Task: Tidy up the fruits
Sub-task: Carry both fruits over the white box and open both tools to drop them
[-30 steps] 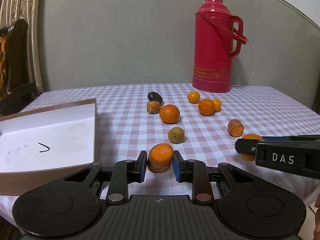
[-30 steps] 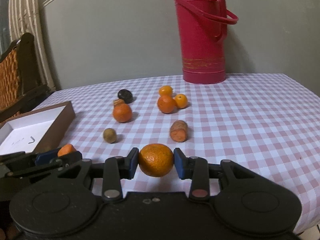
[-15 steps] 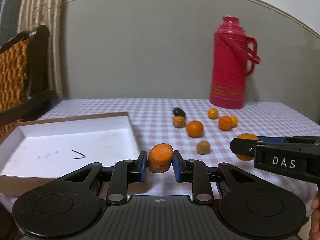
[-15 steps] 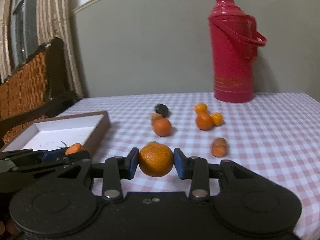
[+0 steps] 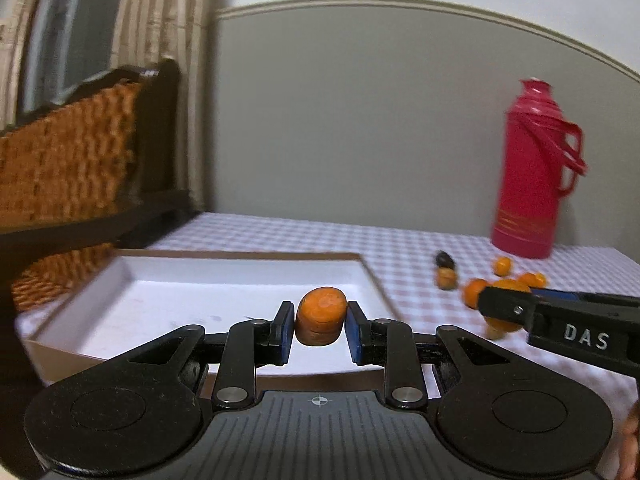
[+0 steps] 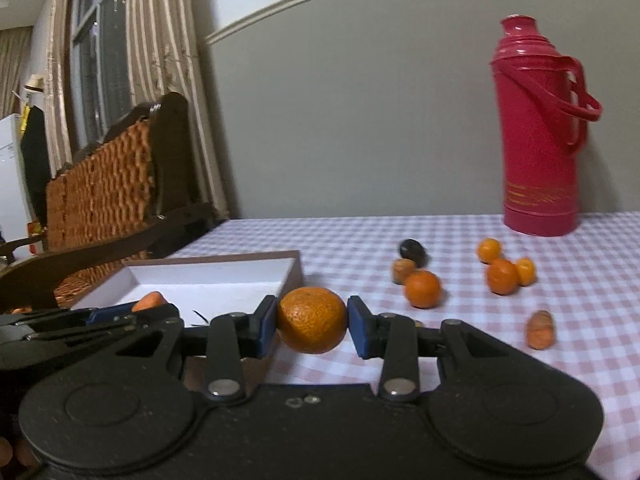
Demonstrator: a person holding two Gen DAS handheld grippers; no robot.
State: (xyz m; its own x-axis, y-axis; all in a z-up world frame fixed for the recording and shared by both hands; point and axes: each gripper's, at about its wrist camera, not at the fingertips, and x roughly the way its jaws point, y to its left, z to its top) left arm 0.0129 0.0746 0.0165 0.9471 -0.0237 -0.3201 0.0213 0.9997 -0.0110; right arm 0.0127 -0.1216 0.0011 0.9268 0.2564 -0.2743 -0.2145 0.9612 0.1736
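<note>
My left gripper (image 5: 319, 330) is shut on a carrot chunk (image 5: 321, 315) and holds it over the near edge of the white-lined brown box (image 5: 168, 304). My right gripper (image 6: 312, 322) is shut on a tangerine (image 6: 313, 319), held above the tablecloth just right of the box (image 6: 208, 280). In the left wrist view the right gripper (image 5: 508, 306) reaches in from the right with the tangerine (image 5: 506, 285). In the right wrist view the left gripper (image 6: 148, 308) shows at the left with the carrot chunk (image 6: 149, 301).
On the checked tablecloth (image 6: 580, 280) lie several oranges (image 6: 423, 289), a dark fruit (image 6: 412, 249), a brownish fruit (image 6: 402, 270) and another carrot piece (image 6: 541, 329). A red thermos (image 6: 538, 132) stands at the back. A wicker chair (image 6: 104, 204) stands left of the table.
Both grippers moved left with their loads. The left gripper's carrot chunk now hangs over the box; the right gripper's tangerine has come close to the box's right wall.
</note>
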